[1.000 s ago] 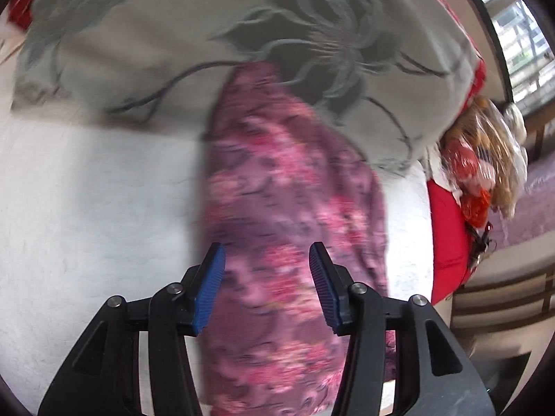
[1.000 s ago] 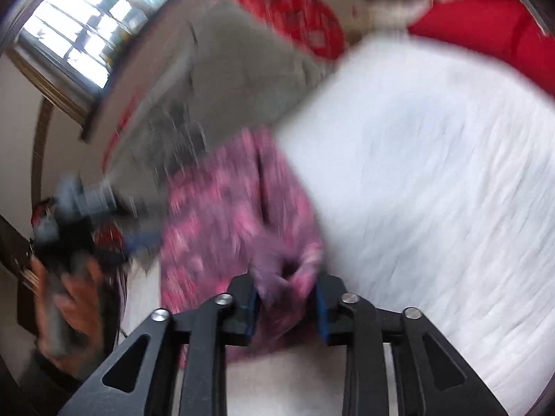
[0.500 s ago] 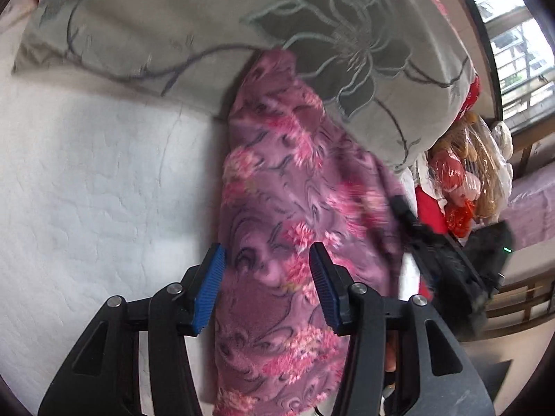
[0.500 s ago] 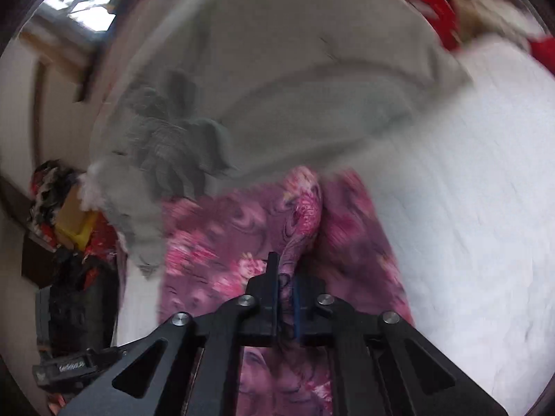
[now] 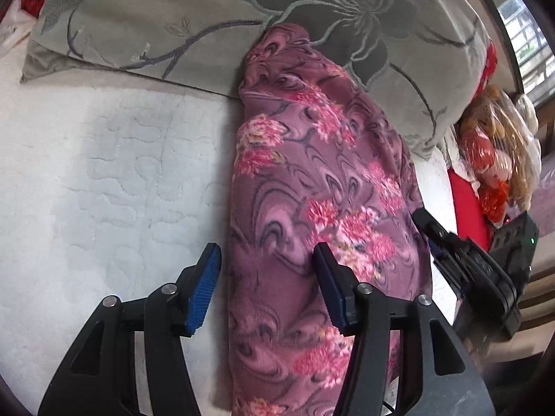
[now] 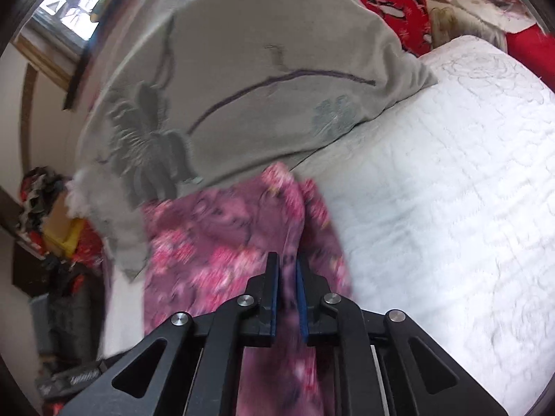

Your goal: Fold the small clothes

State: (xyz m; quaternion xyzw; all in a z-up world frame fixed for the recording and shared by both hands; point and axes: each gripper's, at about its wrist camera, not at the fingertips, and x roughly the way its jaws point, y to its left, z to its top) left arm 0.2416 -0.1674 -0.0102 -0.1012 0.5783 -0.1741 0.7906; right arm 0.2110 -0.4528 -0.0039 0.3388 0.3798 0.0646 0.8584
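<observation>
A purple fleece garment (image 5: 312, 180) with pink flowers lies lengthwise on the white quilt (image 5: 104, 173), its far end against a grey pillow (image 5: 208, 10). My left gripper (image 5: 267, 253) hovers over its left edge. Its jaws are opening, with one pad above the quilt and the other above the cloth. My right gripper (image 6: 288, 267) sits low on the garment (image 6: 215, 235). A raised fold runs between its jaws, which are opening with a narrow gap. In the left wrist view the right gripper (image 5: 428, 232) shows at the garment's right edge.
The grey flowered pillow (image 6: 242, 69) takes up the far side of the bed. A red cushion (image 6: 392, 0) lies behind it. Bagged soft toys (image 5: 496, 159) and a red item (image 5: 468, 208) sit past the bed's edge. Bare quilt (image 6: 433, 190) stretches beside the garment.
My right gripper swept over the garment, pinched a fold, and has now loosened its jaws a little. It has come into the left wrist view. My left gripper has sunk closer to the cloth.
</observation>
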